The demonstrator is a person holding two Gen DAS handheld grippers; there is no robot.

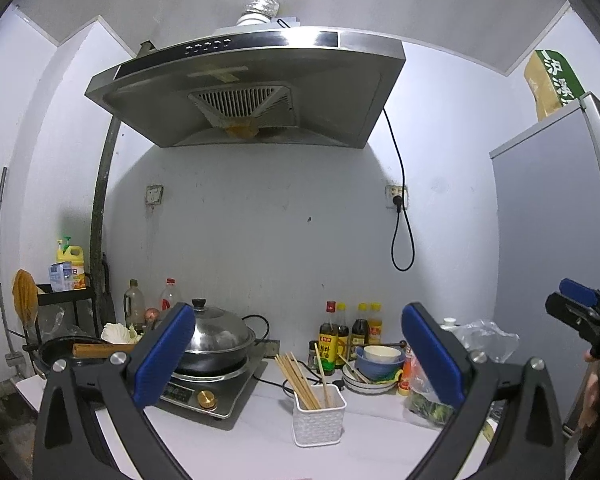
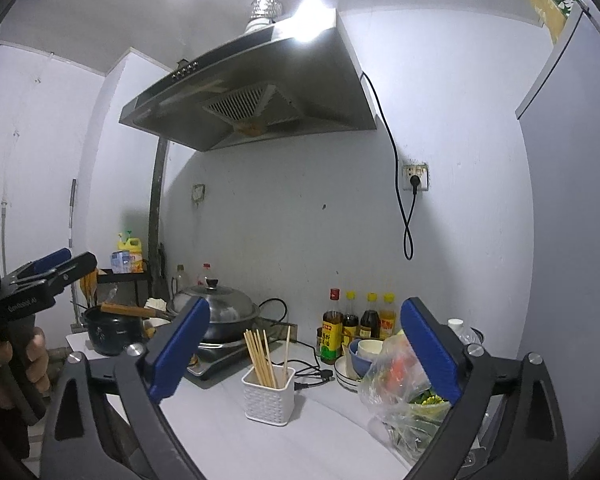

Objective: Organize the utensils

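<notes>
**Inspector:** Where do the utensils stand?

**Onlooker:** The chopsticks (image 1: 298,380) are upright in the white basket (image 1: 319,416), ahead of and just below the left gripper (image 1: 300,364), between its two blue pads as that camera sees it. Most lean together to one side; one stick stands apart on the other. The right gripper (image 2: 304,356) has the same basket ahead, slightly toward its left finger.

**Inspector:** Condition of the grippers?

**Onlooker:** Both spread wide, nothing between the pads. Each points level, clear of the basket.

**Inspector:** And the surroundings?

**Onlooker:** Beyond the basket, left of the left gripper, a lidded wok (image 1: 216,336) on a cooker. To its right, stacked bowls (image 1: 376,364) that seem to hold another stick or two, sauce bottles (image 1: 350,332) behind, a plastic bag (image 1: 428,400) nearer.

**Inspector:** Recommendation?

**Onlooker:** In my judgement the sorting looks nearly finished. If loose sticks remain by the bowls, approach from above, pinch near the middle, keep them vertical and release only once the tips are inside the rim, so the light basket isn't tipped.
</notes>
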